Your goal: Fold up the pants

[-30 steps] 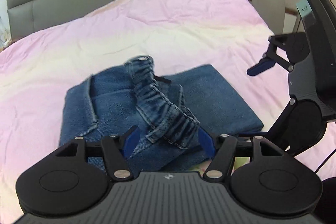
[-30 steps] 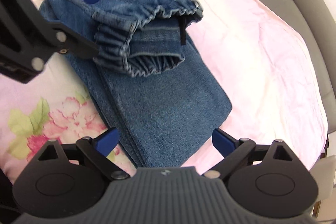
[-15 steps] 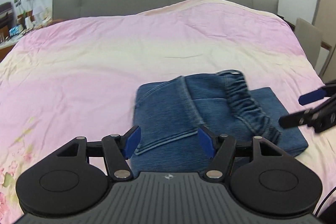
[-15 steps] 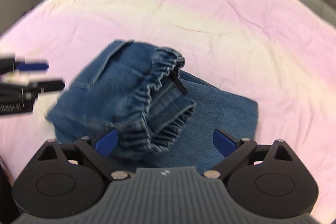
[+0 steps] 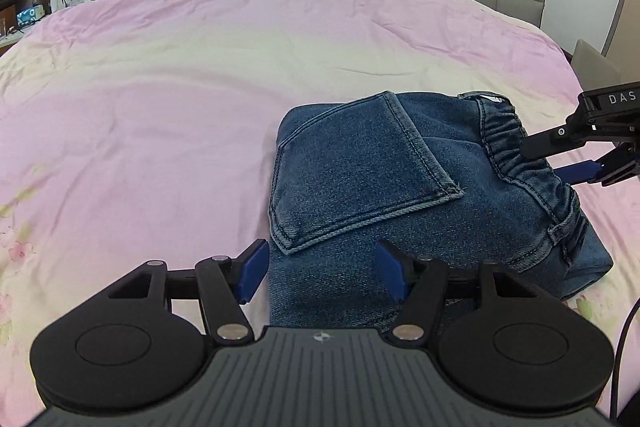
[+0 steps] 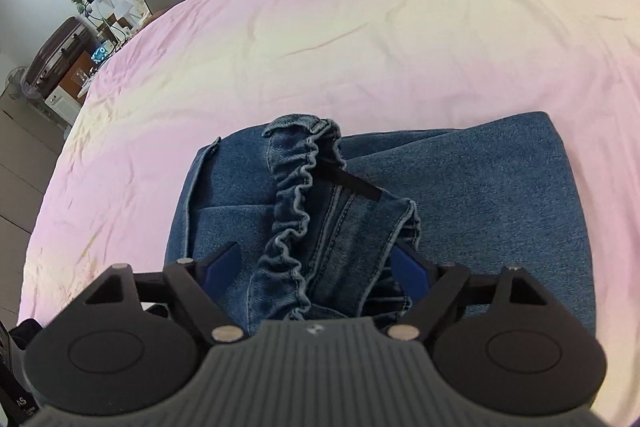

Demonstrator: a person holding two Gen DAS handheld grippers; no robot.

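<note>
Folded blue denim pants (image 5: 400, 187) lay on pink bed sheet (image 5: 180, 87), between spread fingers of both left hand-held gripper (image 5: 320, 269) and right hand-held gripper (image 6: 316, 267); neither gripped.

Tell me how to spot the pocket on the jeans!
Find the big pink bed. The folded blue jeans lie on it, in front of the left hand-held gripper. The pocket is the flat patch outlined in pale stitching, unlike the crinkly waistband beside it.

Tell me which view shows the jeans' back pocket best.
Left wrist: the back pocket lies face-up on the folded jeans, stitching fully visible. Right wrist shows mainly the elastic waistband; the pocket isn't clearly visible there.
</note>
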